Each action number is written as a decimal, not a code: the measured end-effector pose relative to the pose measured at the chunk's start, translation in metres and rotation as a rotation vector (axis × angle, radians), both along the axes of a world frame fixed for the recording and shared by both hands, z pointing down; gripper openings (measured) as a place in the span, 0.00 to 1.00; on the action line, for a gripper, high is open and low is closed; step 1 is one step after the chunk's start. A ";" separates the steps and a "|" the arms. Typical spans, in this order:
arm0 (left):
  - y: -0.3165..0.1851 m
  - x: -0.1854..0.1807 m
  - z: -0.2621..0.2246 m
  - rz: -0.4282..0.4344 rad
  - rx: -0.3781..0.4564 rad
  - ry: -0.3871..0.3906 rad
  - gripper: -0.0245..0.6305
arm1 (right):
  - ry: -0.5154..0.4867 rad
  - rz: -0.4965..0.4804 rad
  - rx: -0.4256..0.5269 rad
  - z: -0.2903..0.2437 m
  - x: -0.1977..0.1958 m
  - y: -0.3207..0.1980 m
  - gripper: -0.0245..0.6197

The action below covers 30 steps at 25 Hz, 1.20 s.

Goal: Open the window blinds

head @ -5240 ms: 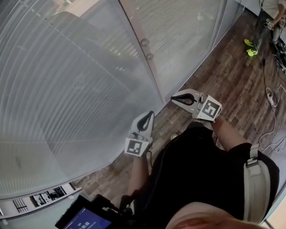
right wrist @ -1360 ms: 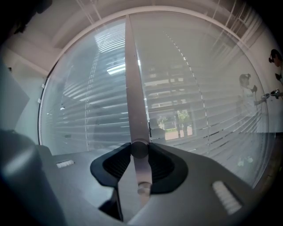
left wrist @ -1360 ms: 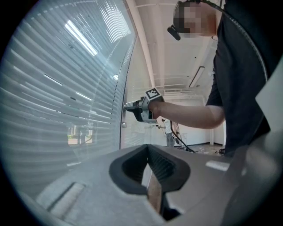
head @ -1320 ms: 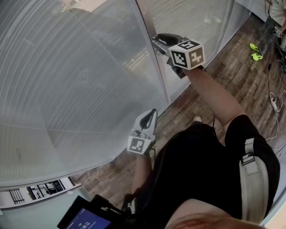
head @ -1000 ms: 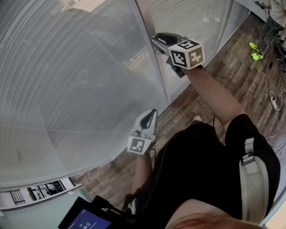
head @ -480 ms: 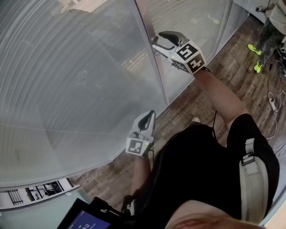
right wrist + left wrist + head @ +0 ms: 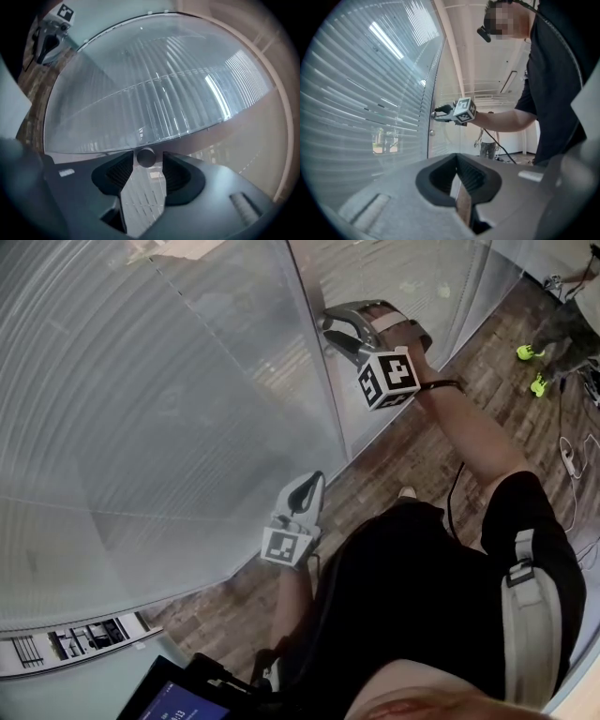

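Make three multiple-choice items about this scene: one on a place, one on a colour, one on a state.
1. Where is the knob?
A. on a table
B. between the jaws of the right claw
C. lying on a shelf

2. What colour are the shoes of the bystander?
A. red
B. yellow-green
C. black

3. How is the left claw?
A. shut and empty
B. wide open
C. holding a cord

Answers:
1 B: the right gripper view shows the knob between the jaws, which are closing but do not press it yet.
2 B: the head view shows both shoes bright yellow-green.
3 A: the left gripper view shows its jaws together on nothing.
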<state>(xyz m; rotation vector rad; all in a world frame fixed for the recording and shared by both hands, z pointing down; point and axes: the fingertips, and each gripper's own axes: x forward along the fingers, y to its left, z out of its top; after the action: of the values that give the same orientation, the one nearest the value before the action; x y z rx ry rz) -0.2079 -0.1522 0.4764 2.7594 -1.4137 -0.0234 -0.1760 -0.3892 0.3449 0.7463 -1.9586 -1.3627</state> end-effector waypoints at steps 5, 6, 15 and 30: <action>0.000 -0.004 0.001 -0.003 -0.002 0.009 0.04 | 0.074 0.002 0.067 0.004 0.001 -0.004 0.35; 0.000 -0.004 0.002 -0.005 -0.002 0.008 0.04 | 0.075 0.000 0.067 0.004 0.000 -0.003 0.35; 0.000 -0.001 0.001 0.000 0.002 0.006 0.04 | 0.068 -0.009 0.065 0.004 -0.004 -0.004 0.31; -0.001 -0.004 0.003 -0.011 0.000 0.002 0.04 | 0.045 0.004 0.038 0.007 -0.005 -0.008 0.24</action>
<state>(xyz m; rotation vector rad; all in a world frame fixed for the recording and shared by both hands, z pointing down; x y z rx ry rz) -0.2117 -0.1531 0.4789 2.7503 -1.4290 -0.0257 -0.1807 -0.3971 0.3516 0.7303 -1.9000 -1.4064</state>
